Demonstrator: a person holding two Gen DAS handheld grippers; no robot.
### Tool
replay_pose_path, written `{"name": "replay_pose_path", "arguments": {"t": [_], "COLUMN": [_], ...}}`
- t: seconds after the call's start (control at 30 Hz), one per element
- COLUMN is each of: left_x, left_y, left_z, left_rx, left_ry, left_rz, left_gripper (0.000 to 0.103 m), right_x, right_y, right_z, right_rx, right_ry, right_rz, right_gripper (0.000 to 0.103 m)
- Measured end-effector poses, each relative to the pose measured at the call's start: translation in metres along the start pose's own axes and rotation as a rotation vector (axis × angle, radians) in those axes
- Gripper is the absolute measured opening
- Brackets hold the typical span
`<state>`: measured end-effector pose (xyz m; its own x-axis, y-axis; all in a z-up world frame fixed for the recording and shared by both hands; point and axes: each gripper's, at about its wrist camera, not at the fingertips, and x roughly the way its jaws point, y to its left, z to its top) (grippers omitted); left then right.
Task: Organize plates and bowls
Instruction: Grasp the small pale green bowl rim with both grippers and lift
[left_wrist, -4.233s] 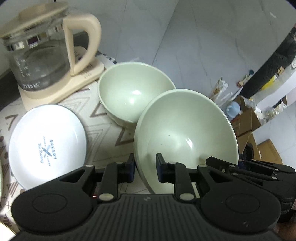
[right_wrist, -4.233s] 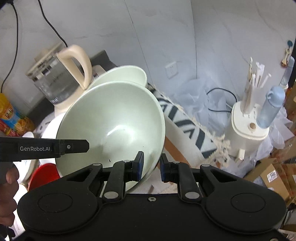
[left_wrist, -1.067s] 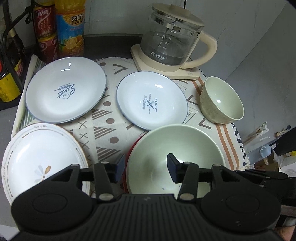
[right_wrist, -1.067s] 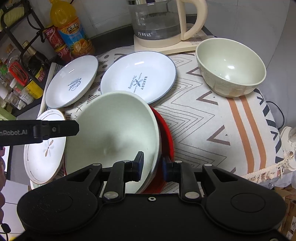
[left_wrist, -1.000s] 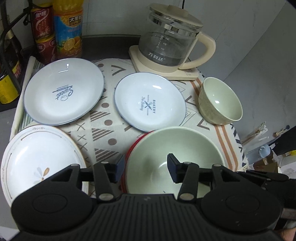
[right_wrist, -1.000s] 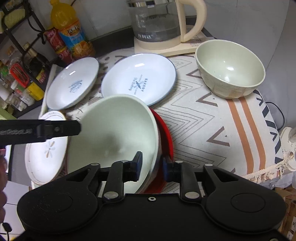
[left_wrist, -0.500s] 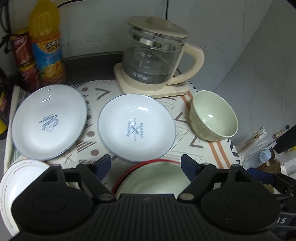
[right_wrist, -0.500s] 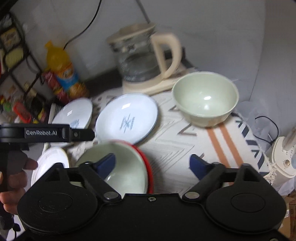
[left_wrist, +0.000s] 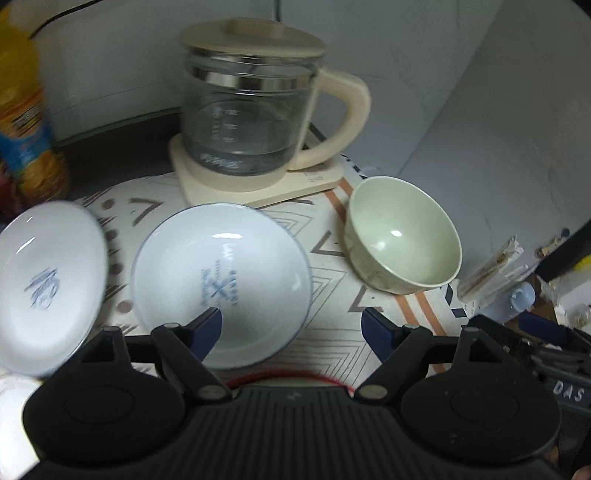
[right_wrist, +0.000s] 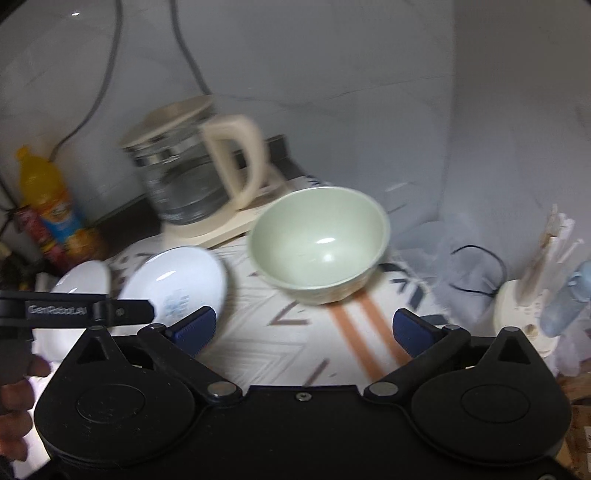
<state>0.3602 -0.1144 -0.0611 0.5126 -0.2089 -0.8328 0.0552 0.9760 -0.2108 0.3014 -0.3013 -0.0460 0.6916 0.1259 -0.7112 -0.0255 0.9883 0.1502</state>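
Observation:
A pale green bowl (left_wrist: 402, 236) stands on the patterned cloth at the right, also in the right wrist view (right_wrist: 319, 243). A white "Bakery" plate (left_wrist: 221, 284) lies left of it, also in the right wrist view (right_wrist: 177, 284). A second white plate (left_wrist: 44, 284) lies further left. A red rim (left_wrist: 288, 378) shows just under my left gripper (left_wrist: 291, 325), which is open and empty. My right gripper (right_wrist: 304, 326) is open and empty, in front of the green bowl.
A glass kettle (left_wrist: 251, 107) on a cream base stands at the back. An orange drink bottle (left_wrist: 22, 122) stands at the far left. The table edge drops off right of the green bowl. A white holder (right_wrist: 524, 314) with sticks is beyond it.
Both grippers let go of the large green bowl on the red plate, opened wide and lifted back. Both views now tilt up toward the kettle and the small green bowl.

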Motion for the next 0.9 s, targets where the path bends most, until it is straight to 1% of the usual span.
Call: {"name": "replay_pose_path", "arguments": {"t": [0.1, 0.23, 0.3, 0.4, 0.53, 0.63, 0.7, 0.73, 0.77, 0.8, 0.83, 0.87, 0.9], "left_x": [0.012, 0.029, 0.036, 0.047, 0.062, 0.074, 0.082, 0.087, 0.092, 0.097, 0.103, 0.109, 0.114], "left_y": [-0.007, -0.015, -0.020, -0.026, -0.033, -0.038, -0.041, -0.042, -0.044, -0.045, -0.045, -0.045, -0.044], "left_z": [0.010, 0.023, 0.028, 0.035, 0.047, 0.053, 0.056, 0.058, 0.058, 0.059, 0.059, 0.059, 0.058], "left_rx": [0.020, 0.019, 0.028, 0.035, 0.033, 0.024, 0.022, 0.026, 0.026, 0.023, 0.016, 0.006, -0.006], "left_ry": [0.002, 0.014, 0.012, 0.010, 0.009, 0.020, 0.034, 0.043, 0.050, 0.057, 0.070, 0.084, 0.098], "left_rz": [-0.008, -0.027, -0.031, -0.029, -0.058, -0.069, -0.072, -0.070, -0.069, -0.069, -0.068, -0.064, -0.060], "left_gripper": [0.081, 0.081, 0.081, 0.081, 0.080, 0.076, 0.068, 0.066, 0.060, 0.055, 0.051, 0.044, 0.037], "right_x": [0.010, 0.027, 0.032, 0.040, 0.045, 0.055, 0.064, 0.069, 0.075, 0.080, 0.087, 0.093, 0.099], "right_y": [-0.010, -0.020, -0.024, -0.033, -0.044, -0.047, -0.048, -0.049, -0.051, -0.054, -0.057, -0.059, -0.061], "right_z": [0.005, 0.010, 0.012, 0.017, 0.027, 0.033, 0.037, 0.038, 0.038, 0.038, 0.038, 0.037, 0.036], "right_rx": [0.028, 0.034, 0.045, 0.076, 0.123, 0.119, 0.103, 0.101, 0.109, 0.121, 0.138, 0.151, 0.162], "right_ry": [0.002, 0.043, 0.049, 0.045, 0.027, 0.031, 0.041, 0.045, 0.055, 0.068, 0.085, 0.103, 0.121], "right_rz": [-0.023, -0.047, -0.057, -0.047, -0.012, 0.005, -0.013, -0.020, -0.019, -0.016, -0.011, -0.007, -0.001], "right_gripper": [0.103, 0.103, 0.103, 0.103, 0.103, 0.102, 0.099, 0.095, 0.088, 0.084, 0.074, 0.062, 0.057]}}
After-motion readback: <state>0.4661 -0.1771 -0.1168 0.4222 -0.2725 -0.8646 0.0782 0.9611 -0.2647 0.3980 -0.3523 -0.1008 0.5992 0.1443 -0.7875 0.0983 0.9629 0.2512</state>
